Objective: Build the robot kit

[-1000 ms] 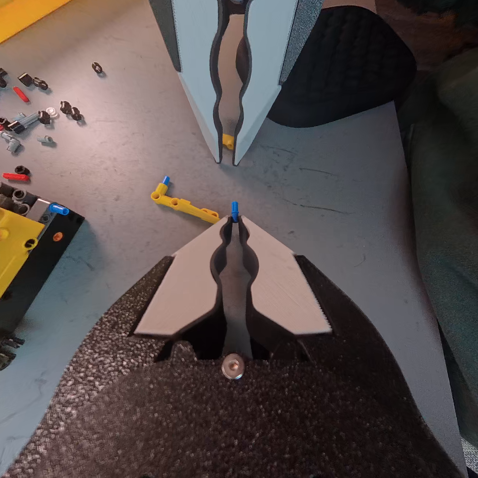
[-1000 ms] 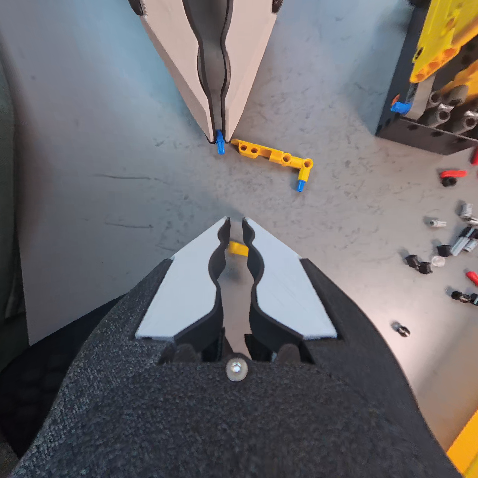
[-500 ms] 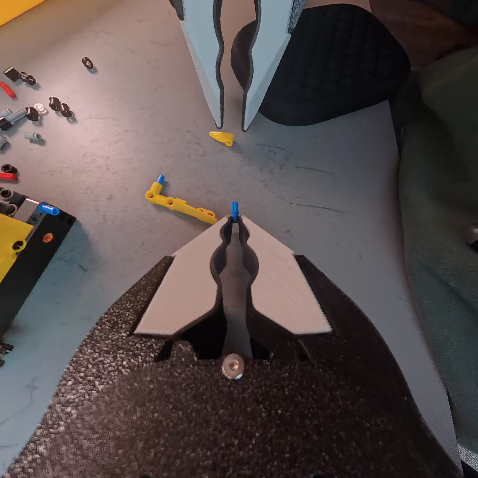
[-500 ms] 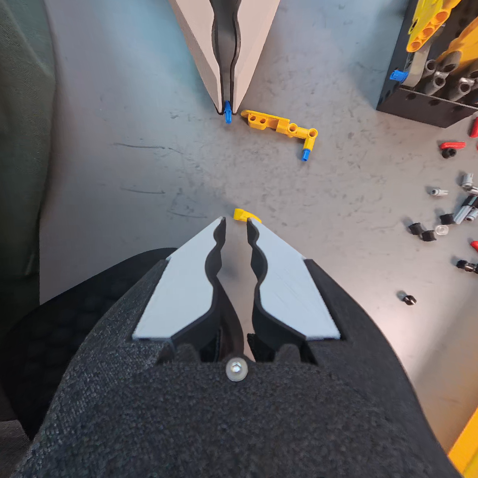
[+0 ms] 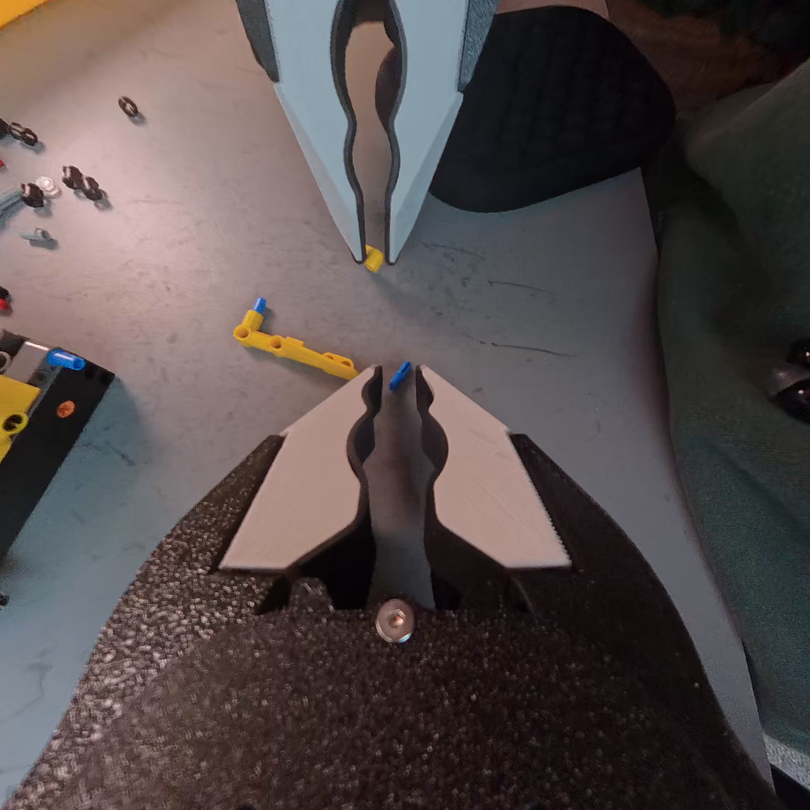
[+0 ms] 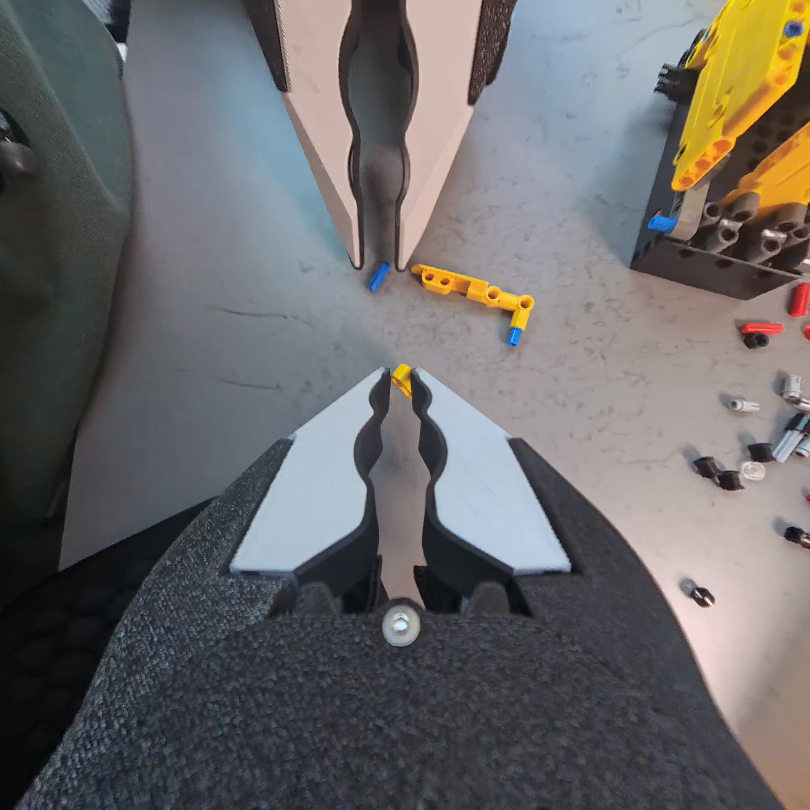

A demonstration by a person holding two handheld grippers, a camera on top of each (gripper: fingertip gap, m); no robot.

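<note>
The left gripper (image 5: 398,371) has its two grey fingers a little apart. A small blue plastic pin (image 5: 399,375) sits tilted in the gap at the tips, and no finger looks pressed on it. Whether it lies on the grey table top (image 5: 548,307) or is in the air cannot be told.

The right gripper (image 6: 399,372) points back at the left one from across the table. Its two pale fingers are squeezed onto a small yellow plastic piece (image 6: 401,378), which pokes out at the tips.

A long yellow bent plastic beam with holes (image 5: 293,346) lies flat on the table, just left of the left gripper's tips. A short blue peg (image 5: 259,303) sticks out of its far end.

Far to the left is a big black and yellow brick model (image 6: 736,184). Little black, grey and red loose pieces (image 6: 745,438) lie scattered near it.
</note>
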